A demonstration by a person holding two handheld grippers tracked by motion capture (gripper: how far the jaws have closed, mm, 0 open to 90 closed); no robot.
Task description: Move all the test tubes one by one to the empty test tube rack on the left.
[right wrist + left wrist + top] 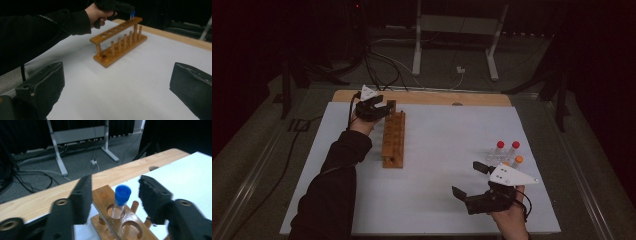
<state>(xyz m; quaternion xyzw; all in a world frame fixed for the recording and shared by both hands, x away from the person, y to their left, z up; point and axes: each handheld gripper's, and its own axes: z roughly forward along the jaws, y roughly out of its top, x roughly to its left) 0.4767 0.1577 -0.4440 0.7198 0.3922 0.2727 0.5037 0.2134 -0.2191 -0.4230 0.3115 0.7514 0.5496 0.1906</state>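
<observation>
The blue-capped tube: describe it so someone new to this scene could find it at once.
Start at the wooden rack on the left of the white table. At its far end, between the open left claw, a clear tube stands upright in a hole. It alone is blue-capped; the tubes by the right claw are red or orange.

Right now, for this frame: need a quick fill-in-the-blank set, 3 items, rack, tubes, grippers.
1. The tube standing in the wooden rack has a ____ cap.
2. The left gripper has its jaws ____, one on each side of that tube, not touching it.
3. The loose tubes stand on the table beside the ____ gripper.

Missing words: blue; open; right
</observation>
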